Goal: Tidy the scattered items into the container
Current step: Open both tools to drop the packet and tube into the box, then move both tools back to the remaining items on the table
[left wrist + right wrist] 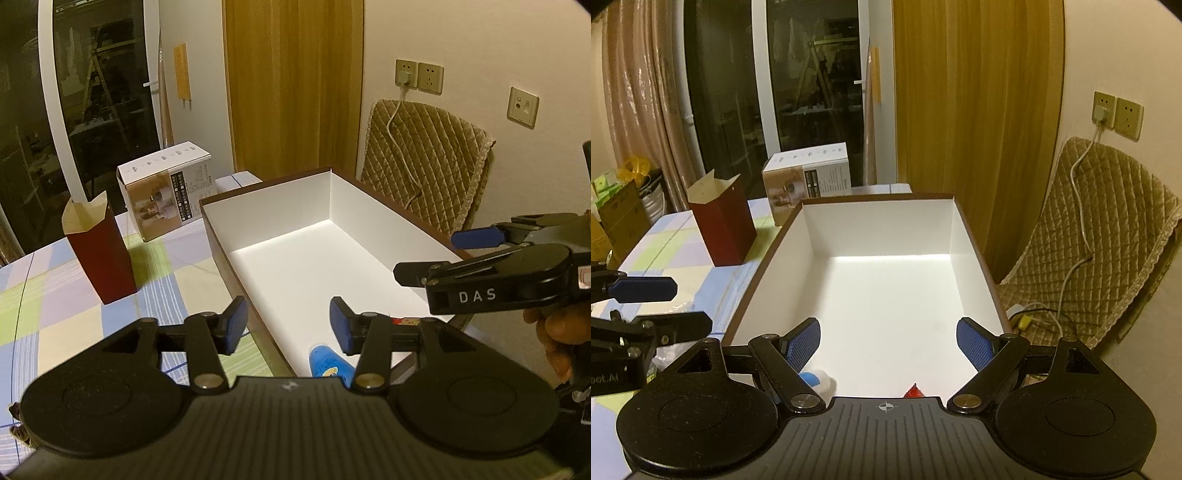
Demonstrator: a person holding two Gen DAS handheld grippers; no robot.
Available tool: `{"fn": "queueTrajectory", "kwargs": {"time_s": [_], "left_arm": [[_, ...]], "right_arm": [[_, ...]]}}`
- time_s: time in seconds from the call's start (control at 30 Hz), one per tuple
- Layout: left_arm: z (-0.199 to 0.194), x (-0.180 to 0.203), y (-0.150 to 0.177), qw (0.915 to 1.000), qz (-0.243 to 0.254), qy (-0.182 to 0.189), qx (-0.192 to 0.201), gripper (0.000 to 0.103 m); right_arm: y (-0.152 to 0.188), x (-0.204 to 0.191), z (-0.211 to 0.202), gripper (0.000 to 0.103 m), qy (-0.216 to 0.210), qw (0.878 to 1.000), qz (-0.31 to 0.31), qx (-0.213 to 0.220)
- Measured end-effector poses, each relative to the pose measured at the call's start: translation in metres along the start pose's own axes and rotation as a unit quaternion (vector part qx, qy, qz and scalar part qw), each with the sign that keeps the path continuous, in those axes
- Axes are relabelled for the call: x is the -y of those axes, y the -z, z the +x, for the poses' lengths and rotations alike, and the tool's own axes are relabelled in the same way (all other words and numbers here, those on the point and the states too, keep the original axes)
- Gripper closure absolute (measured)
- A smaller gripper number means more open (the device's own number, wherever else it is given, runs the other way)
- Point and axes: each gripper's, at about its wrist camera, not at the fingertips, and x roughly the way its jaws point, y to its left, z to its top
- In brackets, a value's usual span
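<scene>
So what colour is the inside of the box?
White inside the box, with a brown outer rim; the right wrist view shows it best.

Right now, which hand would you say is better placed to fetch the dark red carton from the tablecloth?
Probably the left. The left gripper hangs open at the container's left wall, on the dark red carton's side; the right gripper hangs open over the container's floor.
</scene>
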Motion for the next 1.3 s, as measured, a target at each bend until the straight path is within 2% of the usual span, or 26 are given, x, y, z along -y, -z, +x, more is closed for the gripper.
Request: {"fn": "queueTrajectory", "kwargs": {"time_s": [0.33,0.7,0.87,1.07,1.3], "left_arm": [[-0.026,0.0,0.001,0.9999,-0.01,-0.004,0.005,0.038],[-0.053,0.004,0.01,0.9997,-0.021,-0.009,0.011,0.014],[-0.069,0.0,0.025,0.9992,-0.023,-0.03,0.014,0.002],[-0.09,-0.023,0.064,0.9973,-0.036,-0.063,-0.012,0.001],[-0.117,-0.074,0.106,0.99,-0.06,-0.122,-0.039,0.001]], "right_arm": [[-0.007,-0.011,-0.024,0.017,0.001,1.0,-0.006,0.008],[-0.004,-0.023,-0.05,0.017,-0.002,1.0,-0.004,0.001],[0.002,-0.037,-0.063,0.017,-0.021,1.0,-0.008,0.0],[0.018,-0.072,-0.071,0.017,-0.063,0.998,-0.023,-0.008],[0.035,-0.118,-0.064,0.017,-0.102,0.993,-0.05,-0.027]]}}
